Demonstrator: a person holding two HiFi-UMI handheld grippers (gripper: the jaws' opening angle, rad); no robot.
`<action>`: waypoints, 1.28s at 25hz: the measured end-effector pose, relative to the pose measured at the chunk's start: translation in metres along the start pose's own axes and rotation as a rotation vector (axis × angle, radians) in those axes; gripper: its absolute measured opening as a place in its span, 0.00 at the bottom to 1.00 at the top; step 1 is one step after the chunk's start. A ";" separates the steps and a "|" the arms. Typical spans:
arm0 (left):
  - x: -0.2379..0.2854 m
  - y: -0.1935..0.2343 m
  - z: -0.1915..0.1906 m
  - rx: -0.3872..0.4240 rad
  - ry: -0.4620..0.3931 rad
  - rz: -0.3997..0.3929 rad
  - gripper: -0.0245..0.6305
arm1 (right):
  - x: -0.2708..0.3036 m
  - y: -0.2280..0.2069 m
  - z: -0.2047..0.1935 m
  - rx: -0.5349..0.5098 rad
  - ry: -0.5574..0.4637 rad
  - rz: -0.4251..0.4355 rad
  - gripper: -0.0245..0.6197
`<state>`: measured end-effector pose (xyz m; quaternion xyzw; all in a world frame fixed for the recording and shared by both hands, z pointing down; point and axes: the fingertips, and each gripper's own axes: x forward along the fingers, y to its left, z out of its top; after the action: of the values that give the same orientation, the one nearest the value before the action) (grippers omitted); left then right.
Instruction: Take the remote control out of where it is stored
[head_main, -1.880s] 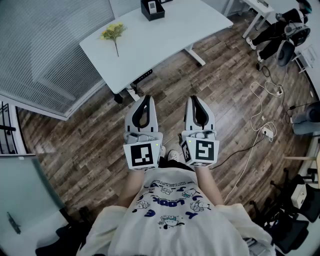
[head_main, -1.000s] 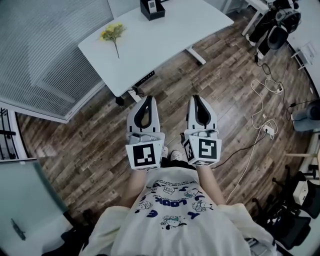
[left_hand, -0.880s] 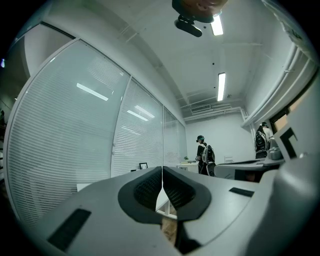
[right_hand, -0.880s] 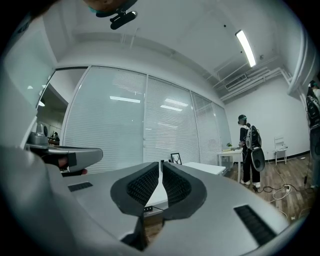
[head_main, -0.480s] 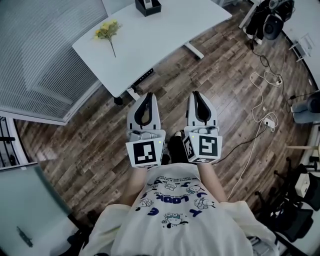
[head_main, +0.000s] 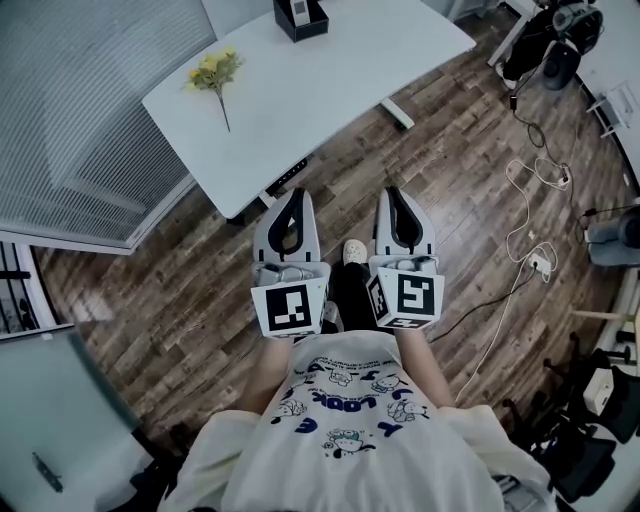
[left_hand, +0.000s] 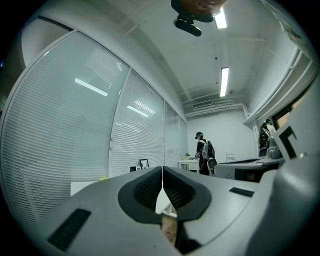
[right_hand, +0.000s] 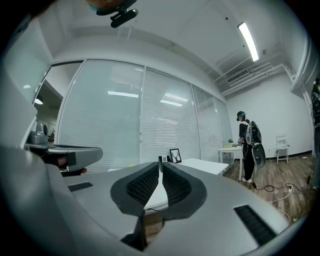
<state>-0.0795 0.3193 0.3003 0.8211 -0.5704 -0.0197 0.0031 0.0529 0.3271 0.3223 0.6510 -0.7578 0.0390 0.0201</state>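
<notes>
Closest in, both tools are held level in front of the person's chest. The left gripper (head_main: 291, 200) has its fingers pressed together with nothing between them, and the right gripper (head_main: 396, 197) is the same, closed and empty. One shoe (head_main: 353, 252) shows between them on the wooden floor (head_main: 450, 170).

The step in hand looks like the approach, since nothing has been reached for yet. To do it well, walk up to the near edge of the white counter (head_main: 330, 80) and square up to the holder. Spread one gripper's fingers before reaching, not over the target. Come in from above, along the long side of the remote. The other gripper can steady the holder so it doesn't lift with the pull.

The yellow flower (head_main: 212, 70) lies loose on the counter towards its left end, well apart from the holder and out of the reach line.

There is one container, a black holder (head_main: 300, 18) at the counter's far edge, with an open top. A pale thing stands inside it, probably the remote control, but it is too small to confirm. It is well apart from both grippers.
</notes>
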 end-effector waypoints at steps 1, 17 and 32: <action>0.010 -0.001 -0.001 0.005 0.002 0.002 0.07 | 0.009 -0.006 0.001 0.002 -0.001 0.002 0.11; 0.182 -0.019 0.001 0.013 0.015 0.075 0.07 | 0.162 -0.098 0.022 0.015 0.003 0.107 0.11; 0.272 -0.020 -0.014 0.027 0.055 0.115 0.07 | 0.247 -0.136 0.014 0.028 0.035 0.179 0.11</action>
<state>0.0344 0.0715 0.3060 0.7871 -0.6167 0.0105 0.0088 0.1497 0.0623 0.3328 0.5801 -0.8119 0.0627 0.0205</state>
